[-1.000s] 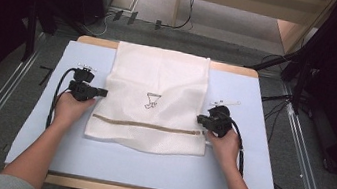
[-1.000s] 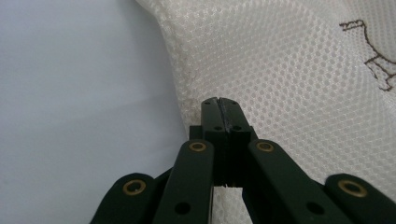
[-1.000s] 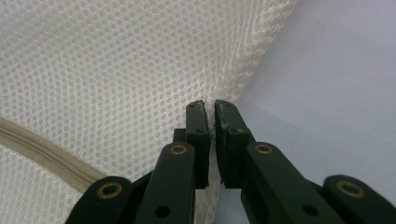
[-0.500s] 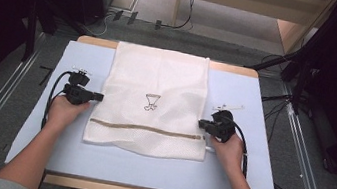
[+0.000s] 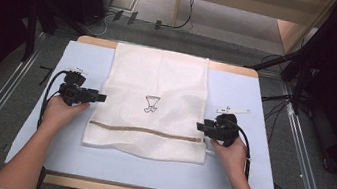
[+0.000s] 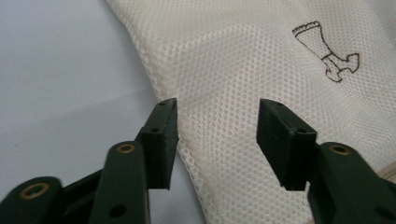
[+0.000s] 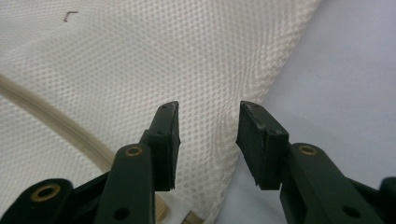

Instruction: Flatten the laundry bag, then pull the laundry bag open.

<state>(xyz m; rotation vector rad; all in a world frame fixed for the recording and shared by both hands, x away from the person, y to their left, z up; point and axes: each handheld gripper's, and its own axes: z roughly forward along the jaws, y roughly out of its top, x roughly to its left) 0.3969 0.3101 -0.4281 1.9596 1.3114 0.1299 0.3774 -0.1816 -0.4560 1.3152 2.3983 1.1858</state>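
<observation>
White mesh laundry bag (image 5: 154,103) with a little brown drawing (image 5: 151,103) on it lies flat in the middle of the pale blue table mat (image 5: 38,138), its tan zipper strip (image 5: 145,131) running across near my side. I think my job now is to let go of both side edges cleanly, so the bag stays smooth and straight.

On the left, my left gripper (image 5: 101,97) sits just beside the bag's left edge. Its jaws have just been opening, and now they stand wide apart. In the left gripper view the mesh edge (image 6: 163,88) runs up under the gap, but the pads do not press on it.

On the right, my right gripper (image 5: 200,126) is at the bag's right edge, just above the zipper strip. Its jaws have just been opening too and stand apart. In the right gripper view a small raised fold of mesh (image 7: 229,123) lies between them and seems not to be pinched.

To do this well, I should pull both tools straight out sideways, away from the bag, and keep them a bit lifted. The mesh could snag on a pad, so I would go slow, mostly on the right.
</observation>
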